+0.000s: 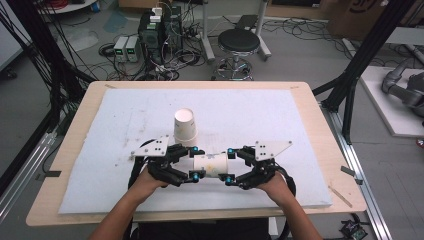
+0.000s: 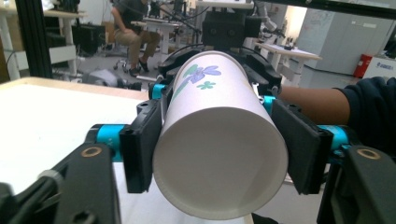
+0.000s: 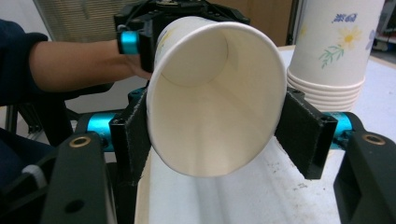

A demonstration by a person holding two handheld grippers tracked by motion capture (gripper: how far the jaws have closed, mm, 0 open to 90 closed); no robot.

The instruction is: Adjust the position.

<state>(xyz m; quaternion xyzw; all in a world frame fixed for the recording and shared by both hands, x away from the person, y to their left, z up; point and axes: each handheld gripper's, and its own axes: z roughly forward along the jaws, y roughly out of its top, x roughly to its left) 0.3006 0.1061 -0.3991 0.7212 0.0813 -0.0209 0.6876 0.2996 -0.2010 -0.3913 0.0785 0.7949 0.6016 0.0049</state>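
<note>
A paper cup [image 1: 210, 165] is held on its side just above the mat [image 1: 100, 130], its long axis running between the grippers. The left gripper [image 1: 194, 163] is clamped on its base end, the right gripper [image 1: 229, 165] on its mouth end. A stack [image 1: 185, 127] stands just behind.

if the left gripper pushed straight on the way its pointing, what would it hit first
The left gripper points across at the right gripper, with the sideways paper cup clamped between both. Past the cup it already holds, it would most likely meet the right gripper's jaws at the cup's open end.
</note>
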